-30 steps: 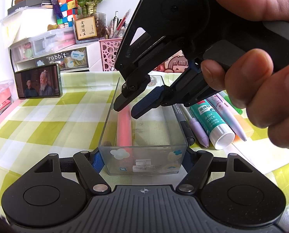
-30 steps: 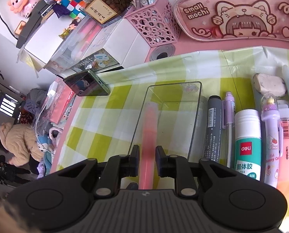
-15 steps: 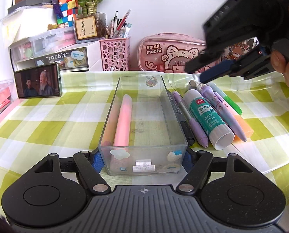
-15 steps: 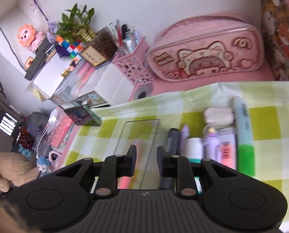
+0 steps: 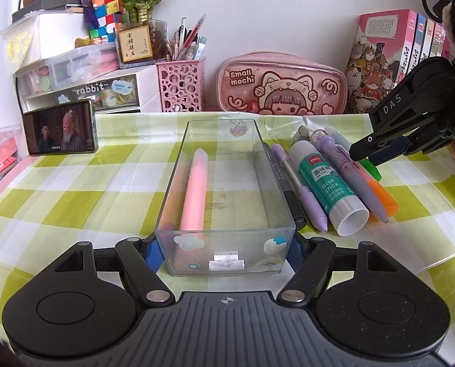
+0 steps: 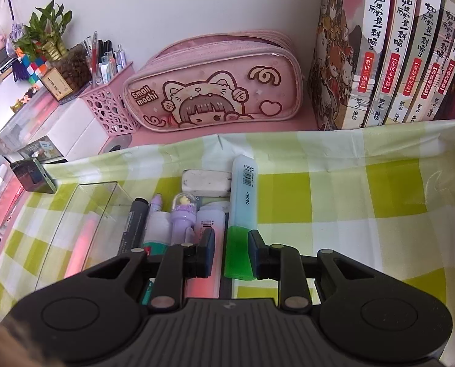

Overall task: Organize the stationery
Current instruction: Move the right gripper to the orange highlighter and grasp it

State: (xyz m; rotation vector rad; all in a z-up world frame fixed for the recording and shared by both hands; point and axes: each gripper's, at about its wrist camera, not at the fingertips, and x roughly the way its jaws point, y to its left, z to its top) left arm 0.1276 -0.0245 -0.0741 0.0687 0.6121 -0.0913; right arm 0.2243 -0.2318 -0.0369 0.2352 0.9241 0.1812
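My left gripper [image 5: 224,252] is shut on the near end of a clear plastic box [image 5: 259,165], one blue pad on each side wall. A pink highlighter [image 5: 194,189] lies inside along the left wall. Right of the box lie a black marker [image 5: 291,205], a purple pencil [image 5: 304,195], a glue stick [image 5: 325,183], a purple pen [image 5: 349,177], an orange highlighter [image 5: 383,198] and a green highlighter [image 6: 242,202]. My right gripper [image 6: 231,246] hovers over the green highlighter's cap end, jaws opening, one on each side of it, not gripping. An eraser [image 6: 206,182] lies behind the row.
A pink pencil case [image 5: 282,85], a pink pen holder [image 5: 181,88], drawer units [image 5: 83,91] and a row of books [image 6: 395,61] line the back wall. A phone [image 5: 59,128] stands at the left. The checked cloth [image 6: 365,214] lies bare to the right.
My right gripper has left the box, swung right to the green highlighter, and its jaws have widened. The pink highlighter stays in the box. The left gripper has not moved.
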